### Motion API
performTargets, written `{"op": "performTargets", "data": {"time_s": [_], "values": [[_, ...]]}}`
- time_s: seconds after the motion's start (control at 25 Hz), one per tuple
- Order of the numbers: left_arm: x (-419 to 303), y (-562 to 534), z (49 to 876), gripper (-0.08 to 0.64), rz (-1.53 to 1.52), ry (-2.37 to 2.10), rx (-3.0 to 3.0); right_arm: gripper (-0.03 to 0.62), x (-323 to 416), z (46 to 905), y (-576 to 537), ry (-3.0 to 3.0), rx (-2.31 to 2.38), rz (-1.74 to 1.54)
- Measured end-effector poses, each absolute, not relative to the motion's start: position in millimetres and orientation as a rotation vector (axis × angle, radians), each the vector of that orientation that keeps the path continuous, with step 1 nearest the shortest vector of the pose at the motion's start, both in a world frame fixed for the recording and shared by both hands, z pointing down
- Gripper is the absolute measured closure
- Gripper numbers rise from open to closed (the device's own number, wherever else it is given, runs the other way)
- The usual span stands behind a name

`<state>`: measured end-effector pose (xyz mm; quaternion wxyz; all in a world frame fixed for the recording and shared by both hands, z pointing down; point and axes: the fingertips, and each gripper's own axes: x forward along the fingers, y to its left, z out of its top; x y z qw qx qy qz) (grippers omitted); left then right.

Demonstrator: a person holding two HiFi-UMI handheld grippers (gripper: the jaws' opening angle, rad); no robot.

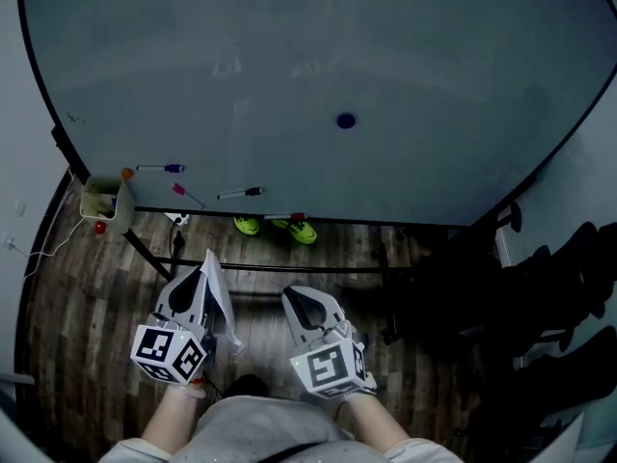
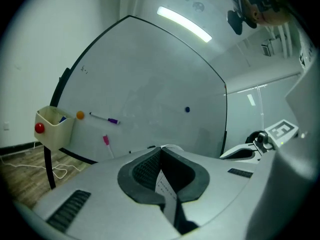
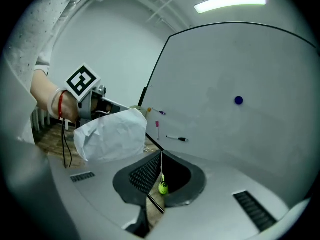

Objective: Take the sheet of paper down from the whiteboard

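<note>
Wood flooring [image 1: 87, 297] lies below the whiteboard [image 1: 386, 46], which carries a blue magnet [image 1: 345, 121] near its middle. Off the board, the crumpled sheet of paper [image 3: 110, 134] is pinched in the left gripper [image 2: 161, 149]; the right gripper [image 3: 161, 154] is closed on nothing.

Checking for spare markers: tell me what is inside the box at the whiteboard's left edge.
In the box, only something blue shows at the rim; its walls hide the rest.
</note>
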<state>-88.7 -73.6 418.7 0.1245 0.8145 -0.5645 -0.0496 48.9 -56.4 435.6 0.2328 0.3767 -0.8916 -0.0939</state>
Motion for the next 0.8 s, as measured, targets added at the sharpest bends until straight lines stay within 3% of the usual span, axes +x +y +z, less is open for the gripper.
{"op": "performTargets", "data": {"time_s": [0.8], "values": [[-78,-21,453,0.545,-0.043,-1.641,2.326,0.568,57,461,-19,-2.615,1.041,-0.060]]}}
